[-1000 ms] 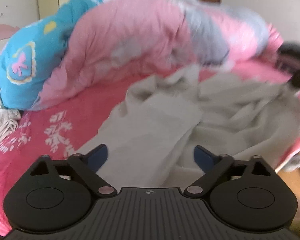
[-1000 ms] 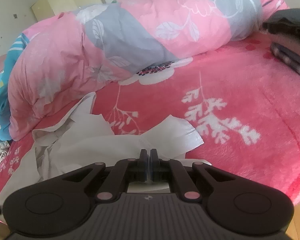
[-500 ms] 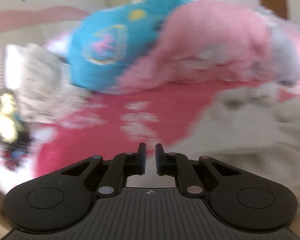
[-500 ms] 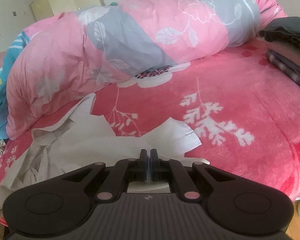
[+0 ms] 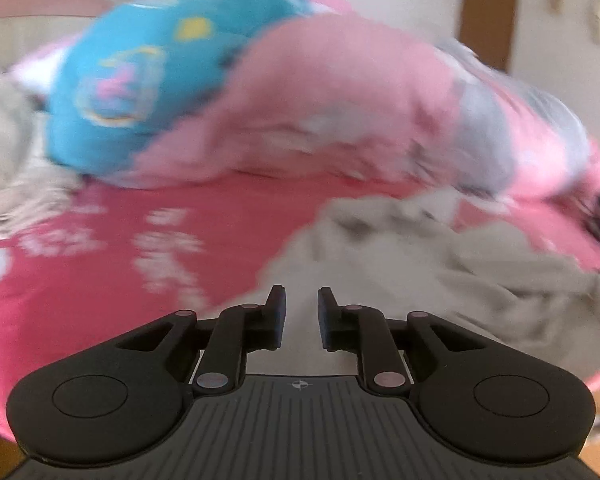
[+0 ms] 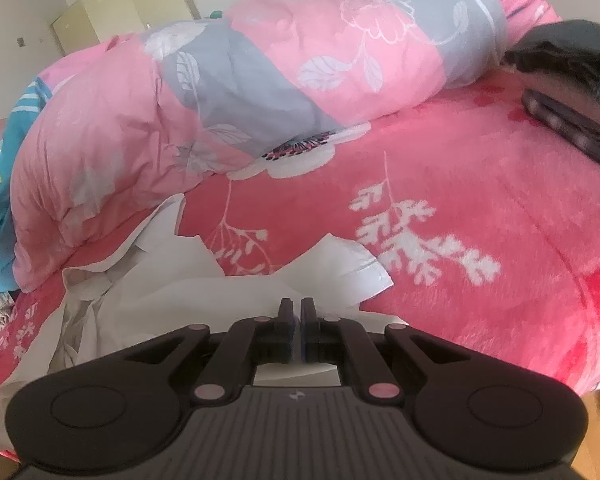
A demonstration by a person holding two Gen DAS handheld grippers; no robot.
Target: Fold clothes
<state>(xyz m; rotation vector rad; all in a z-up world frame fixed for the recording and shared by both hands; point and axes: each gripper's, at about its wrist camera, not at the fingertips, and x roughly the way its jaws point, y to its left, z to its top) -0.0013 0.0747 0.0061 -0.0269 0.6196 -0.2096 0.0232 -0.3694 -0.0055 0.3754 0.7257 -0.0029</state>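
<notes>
Jaws over white garment (image 6: 172,292) edge

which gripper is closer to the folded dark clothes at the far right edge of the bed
Right, probably. The right gripper, shut on the white garment, has the dark clothes up ahead to its right. From the left gripper, jaws opening over the garment, they barely show at the far right edge.
</notes>
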